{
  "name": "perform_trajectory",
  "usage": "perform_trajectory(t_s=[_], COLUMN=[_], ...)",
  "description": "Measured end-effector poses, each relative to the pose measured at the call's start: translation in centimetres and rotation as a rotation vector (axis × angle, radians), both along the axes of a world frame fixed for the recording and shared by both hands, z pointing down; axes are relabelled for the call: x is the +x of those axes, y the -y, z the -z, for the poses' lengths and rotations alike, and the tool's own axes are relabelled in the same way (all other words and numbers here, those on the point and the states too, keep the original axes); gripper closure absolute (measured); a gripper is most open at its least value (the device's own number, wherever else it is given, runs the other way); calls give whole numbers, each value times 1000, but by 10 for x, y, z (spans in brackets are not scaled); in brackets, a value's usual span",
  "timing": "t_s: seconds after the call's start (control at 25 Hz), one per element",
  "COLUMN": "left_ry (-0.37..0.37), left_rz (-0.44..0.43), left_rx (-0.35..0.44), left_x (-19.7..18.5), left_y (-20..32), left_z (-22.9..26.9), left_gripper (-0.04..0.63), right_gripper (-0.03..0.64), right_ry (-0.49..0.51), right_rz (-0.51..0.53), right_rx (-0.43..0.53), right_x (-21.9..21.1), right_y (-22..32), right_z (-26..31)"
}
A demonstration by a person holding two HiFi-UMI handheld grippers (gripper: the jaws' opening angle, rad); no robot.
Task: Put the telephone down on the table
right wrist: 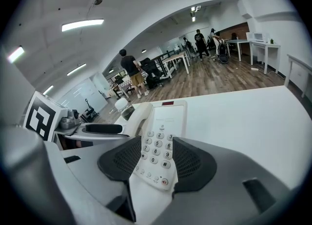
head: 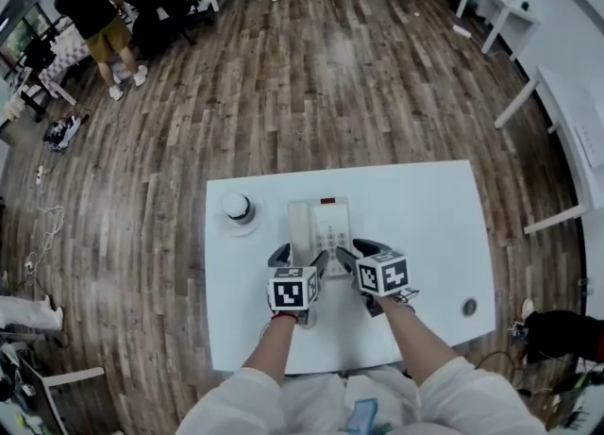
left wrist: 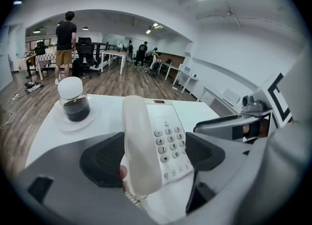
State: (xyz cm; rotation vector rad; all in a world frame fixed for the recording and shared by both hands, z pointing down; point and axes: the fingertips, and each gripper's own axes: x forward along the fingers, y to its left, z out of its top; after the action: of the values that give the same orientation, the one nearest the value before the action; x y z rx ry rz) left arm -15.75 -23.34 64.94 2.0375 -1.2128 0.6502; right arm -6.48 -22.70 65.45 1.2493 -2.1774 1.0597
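While the telephone [head: 319,230] rests on the counter [head: 425,216] (handset on its cradle), my left hand-held gripper [head: 300,259] and right hand-held gripper [head: 359,254] each pinch its near end. I judge the set-down nearly done. Next, settle it flat, then spread both.

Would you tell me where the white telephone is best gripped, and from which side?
Probably its near end, from the person's side: the telephone points lengthways away from the person, so that low edge faces the approach. Favour the flat keypad side; the rounded handset could slip.
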Motion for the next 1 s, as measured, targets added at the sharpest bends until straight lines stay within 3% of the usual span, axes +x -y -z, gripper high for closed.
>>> perform_trajectory(t_s=[0.28,0.68,1.0], left_ry=[-28,-52,-79], left_rz=[-6,-40,-68], left_rx=[38,51,85], left_x=[6,26,46], left_y=[-10,-26,-36], left_z=[25,42,59], left_gripper=[264,344,405], right_gripper=[422,541,560], right_ry=[6,14,30], right_rz=[33,81,124], right_rx=[34,76,75], right_x=[-3,6,13], right_y=[-8,-21,-36], right_z=[23,46,56])
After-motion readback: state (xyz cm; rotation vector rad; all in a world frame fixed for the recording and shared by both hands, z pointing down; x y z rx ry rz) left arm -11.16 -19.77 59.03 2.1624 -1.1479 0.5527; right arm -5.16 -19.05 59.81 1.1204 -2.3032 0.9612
